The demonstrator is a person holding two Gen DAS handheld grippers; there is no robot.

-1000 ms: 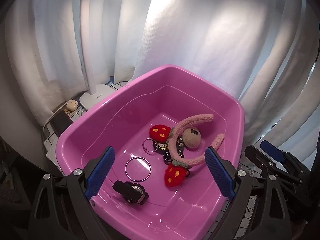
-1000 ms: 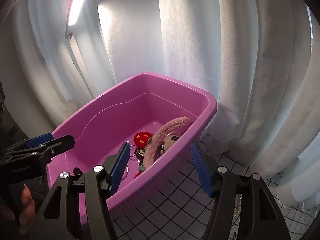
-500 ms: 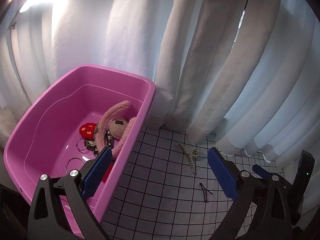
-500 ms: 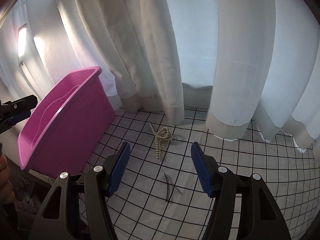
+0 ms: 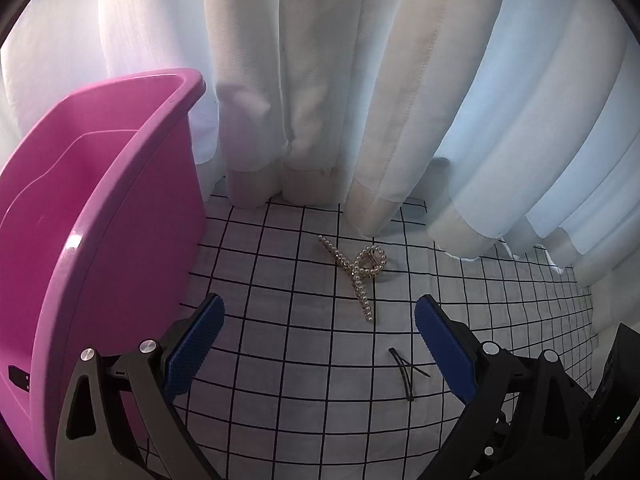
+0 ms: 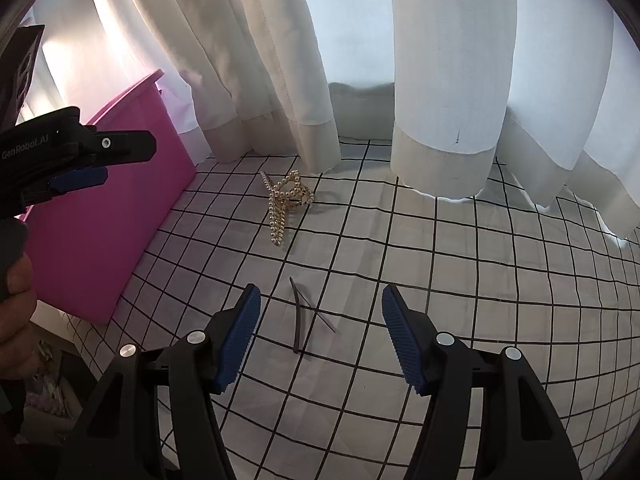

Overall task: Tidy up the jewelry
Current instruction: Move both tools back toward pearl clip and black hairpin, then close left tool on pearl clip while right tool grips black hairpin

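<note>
In the left wrist view, the pink tub (image 5: 100, 216) is seen at the left, standing on a white cloth with a black grid (image 5: 280, 360). Its right wall runs along the edge of the free cloth, just beside the left pad. White curtains (image 5: 360, 100) close off the far side, their hems resting on the cloth. Between tub and curtains an open stretch of cloth is left. A pearl hair clip (image 5: 360, 270) lies on it near the curtain hems, well apart from the tub. A dark hairpin (image 5: 404, 372) lies nearer, close to the right pad. The left gripper (image 5: 316, 336) is held with its blue pads wide apart; nothing is held or touched between them.

In the right wrist view, the same cloth (image 6: 480, 300) is shown, bounded by the curtains (image 6: 440, 80) behind and the tub (image 6: 112, 216) at the left. To the right, bare cloth is seen. The clip (image 6: 284, 204) lies just short of the hems, and the hairpin (image 6: 300, 320) lies beyond and between the pads. The right gripper (image 6: 320, 336) is spread open above the cloth; no thing is gripped. The left gripper (image 6: 80, 160) is seen at the left edge, in front of the tub, with the person's hand (image 6: 16, 304) below it.
</note>
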